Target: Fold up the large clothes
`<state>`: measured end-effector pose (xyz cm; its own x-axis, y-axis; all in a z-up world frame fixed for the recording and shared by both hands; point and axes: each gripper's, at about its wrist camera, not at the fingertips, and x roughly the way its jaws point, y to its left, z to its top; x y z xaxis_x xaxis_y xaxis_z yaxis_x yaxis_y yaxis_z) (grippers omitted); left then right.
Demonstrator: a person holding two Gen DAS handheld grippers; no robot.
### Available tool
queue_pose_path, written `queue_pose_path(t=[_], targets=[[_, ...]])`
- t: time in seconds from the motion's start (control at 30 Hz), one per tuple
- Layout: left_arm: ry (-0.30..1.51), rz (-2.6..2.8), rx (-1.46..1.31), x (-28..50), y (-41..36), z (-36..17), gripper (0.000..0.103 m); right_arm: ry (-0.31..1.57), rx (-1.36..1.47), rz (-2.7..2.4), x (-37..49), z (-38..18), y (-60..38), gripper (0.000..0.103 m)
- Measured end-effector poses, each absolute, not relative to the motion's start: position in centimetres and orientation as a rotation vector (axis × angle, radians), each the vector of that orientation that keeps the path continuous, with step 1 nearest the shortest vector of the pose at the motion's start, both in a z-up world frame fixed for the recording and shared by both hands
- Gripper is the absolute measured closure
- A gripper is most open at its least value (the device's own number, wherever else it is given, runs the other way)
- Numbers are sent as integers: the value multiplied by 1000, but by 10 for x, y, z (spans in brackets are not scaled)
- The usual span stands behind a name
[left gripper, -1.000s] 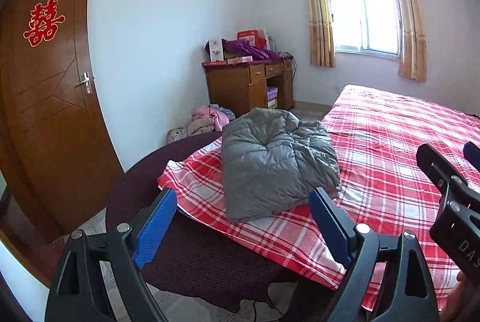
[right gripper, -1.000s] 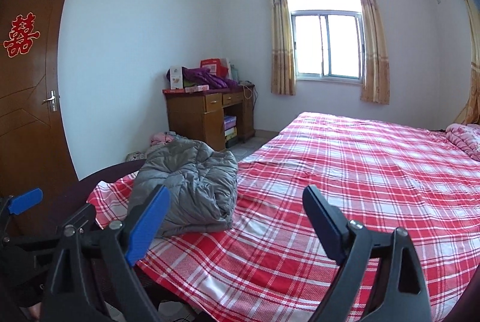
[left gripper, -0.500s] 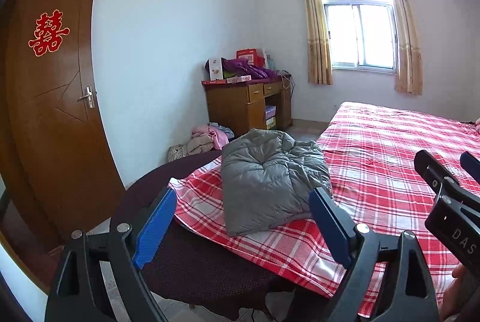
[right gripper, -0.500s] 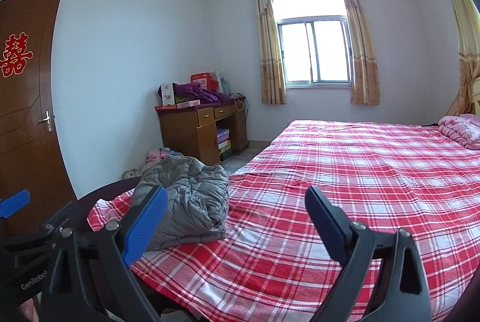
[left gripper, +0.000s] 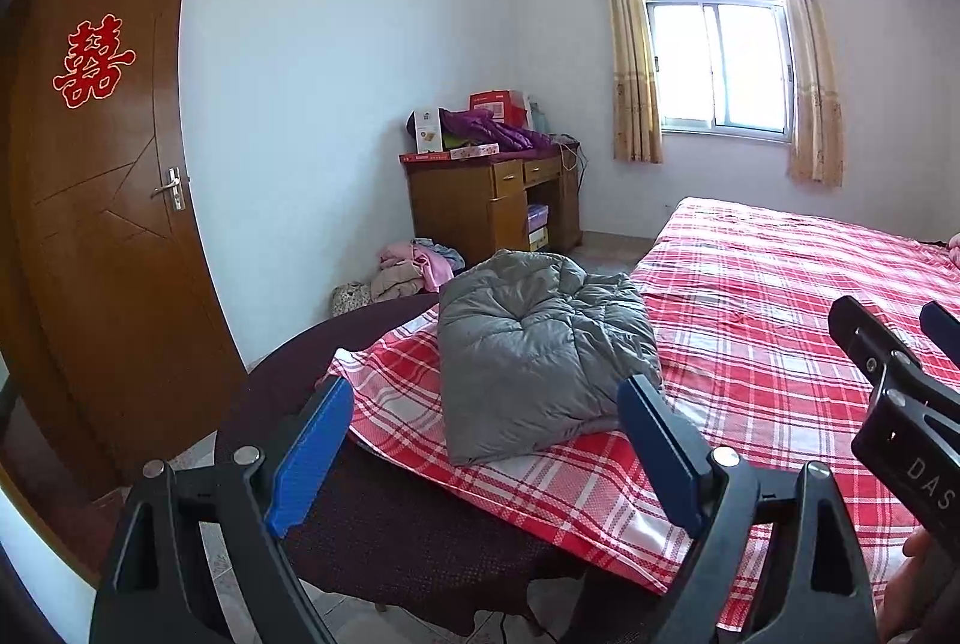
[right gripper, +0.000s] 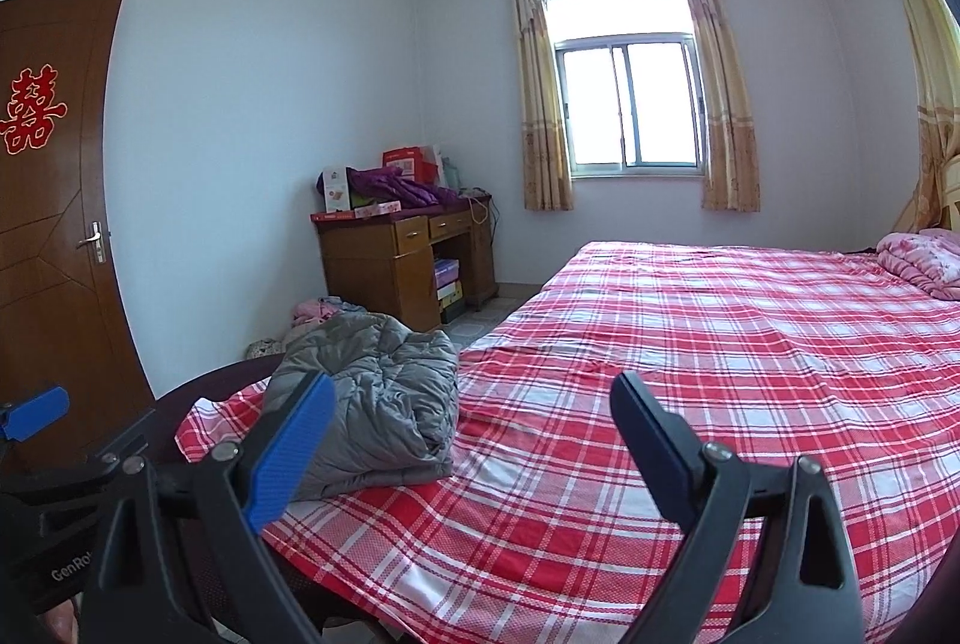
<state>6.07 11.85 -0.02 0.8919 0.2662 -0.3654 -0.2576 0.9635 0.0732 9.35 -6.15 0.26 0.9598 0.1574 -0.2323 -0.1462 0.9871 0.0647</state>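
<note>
Grey jacket [left gripper: 534,350] unmoved on bed [right gripper: 690,344]; left tool [left gripper: 486,440], right tool [right gripper: 474,434] released, raised (cameras tilted up).

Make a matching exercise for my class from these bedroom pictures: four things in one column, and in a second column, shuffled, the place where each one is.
Things
1. grey padded jacket
2. purple garment
3. pink quilt
4. pile of clothes

Places
A. on the floor beside the wooden desk
B. folded on the near corner of the bed
C. on top of the wooden desk
D. at the far end of the bed, on the right in the right wrist view

Pairs: 1-B, 2-C, 3-D, 4-A
</note>
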Motion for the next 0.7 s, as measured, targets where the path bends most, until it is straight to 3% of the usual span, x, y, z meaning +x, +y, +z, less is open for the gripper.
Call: queue_pose_path(t=[0.7], targets=[[380,277,19,60,117,0,13,236,50,154,92,5,-62,8]])
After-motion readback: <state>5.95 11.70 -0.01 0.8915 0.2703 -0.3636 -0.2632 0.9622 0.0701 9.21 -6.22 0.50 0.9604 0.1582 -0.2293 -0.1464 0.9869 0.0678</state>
